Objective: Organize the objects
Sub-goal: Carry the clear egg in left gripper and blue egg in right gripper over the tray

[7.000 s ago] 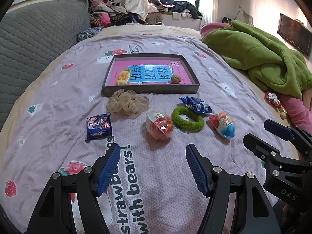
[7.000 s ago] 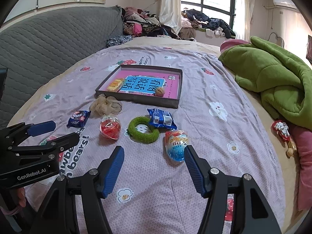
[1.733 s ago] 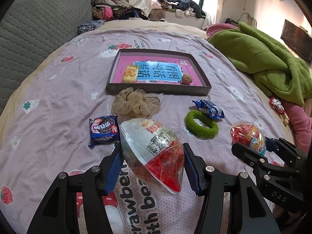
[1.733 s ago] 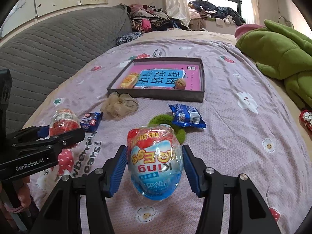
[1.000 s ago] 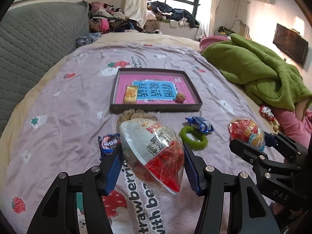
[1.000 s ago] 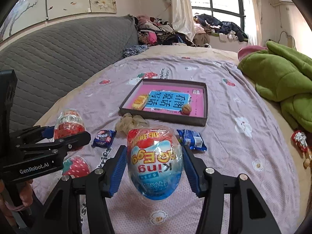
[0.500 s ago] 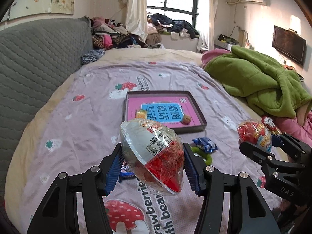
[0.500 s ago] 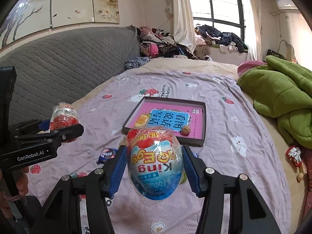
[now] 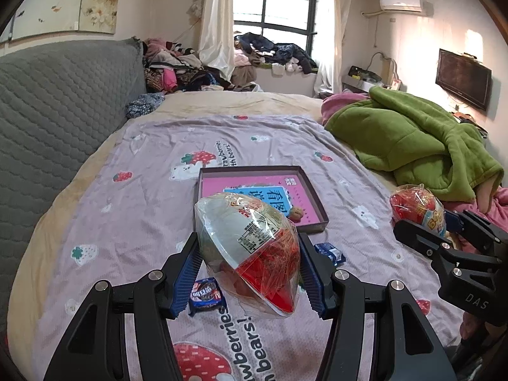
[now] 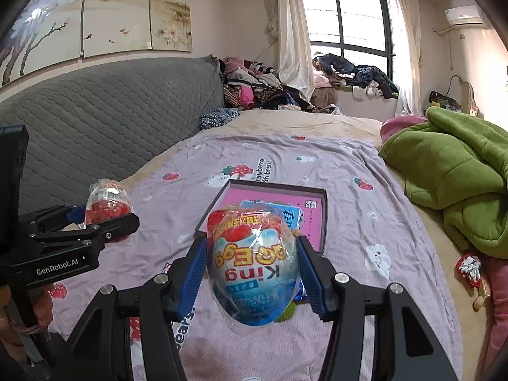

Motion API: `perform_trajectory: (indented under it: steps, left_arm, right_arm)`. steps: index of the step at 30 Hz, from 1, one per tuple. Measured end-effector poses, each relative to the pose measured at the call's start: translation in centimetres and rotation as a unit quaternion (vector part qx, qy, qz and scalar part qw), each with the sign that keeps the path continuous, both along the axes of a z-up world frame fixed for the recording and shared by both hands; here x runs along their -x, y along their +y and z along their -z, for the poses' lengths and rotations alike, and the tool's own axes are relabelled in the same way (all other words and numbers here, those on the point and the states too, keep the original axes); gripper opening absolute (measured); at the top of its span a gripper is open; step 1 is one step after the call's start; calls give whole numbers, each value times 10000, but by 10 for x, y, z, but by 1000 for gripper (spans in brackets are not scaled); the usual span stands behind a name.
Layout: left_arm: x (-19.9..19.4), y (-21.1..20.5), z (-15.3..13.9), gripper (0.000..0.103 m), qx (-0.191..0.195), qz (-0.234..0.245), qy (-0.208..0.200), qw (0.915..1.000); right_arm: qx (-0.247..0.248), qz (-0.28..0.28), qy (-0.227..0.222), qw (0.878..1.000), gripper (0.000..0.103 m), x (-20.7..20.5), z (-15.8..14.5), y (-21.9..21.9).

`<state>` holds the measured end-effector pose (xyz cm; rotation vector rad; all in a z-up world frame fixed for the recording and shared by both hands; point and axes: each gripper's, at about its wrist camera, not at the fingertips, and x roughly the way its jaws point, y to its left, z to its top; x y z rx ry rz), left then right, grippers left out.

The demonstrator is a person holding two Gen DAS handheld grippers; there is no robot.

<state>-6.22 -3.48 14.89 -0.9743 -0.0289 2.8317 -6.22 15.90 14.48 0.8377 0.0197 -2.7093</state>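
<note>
Left wrist view: my left gripper [image 9: 250, 273] jaws pinch a red-and-white egg [image 9: 250, 250] above the bed [image 9: 95, 222]; the far tray [image 9: 309, 190] holds a walnut [image 9: 296, 214], two snack packets remain.

Right wrist view: my right gripper [image 10: 252, 273] jaws clamp the blue egg [image 10: 254, 270], tray [image 10: 324, 222] beyond.

Left gripper [image 9: 249, 270] clamps a cellophane-wrapped red-and-white plastic egg [image 9: 250, 250] above the lilac strawberry-print bedsheet [image 9: 143, 197]. Dark-rimmed shallow tray with pink base [image 9: 312, 190] lies beyond; small blue snack packet [image 9: 205, 296] below.
</note>
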Motion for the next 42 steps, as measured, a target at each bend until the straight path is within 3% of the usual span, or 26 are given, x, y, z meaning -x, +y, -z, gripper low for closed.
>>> perform_trajectory:
  steps: [12, 26, 35, 42]
  left_arm:
    - [18, -4, -12, 60, -17, -45, 127, 9999]
    - [57, 2, -12, 60, -146, -42, 139, 9998]
    - [97, 20, -2, 60, -47, -32, 251, 9997]
    - [130, 20, 14, 60, -213, -143, 227, 9994]
  right_arm:
    - [72, 3, 210, 9998, 56, 17, -17, -7]
    - [109, -42, 276, 9996, 56, 52, -17, -11]
    - [137, -50, 401, 9991, 56, 92, -14, -9]
    - [116, 0, 498, 9987, 56, 121, -6, -8]
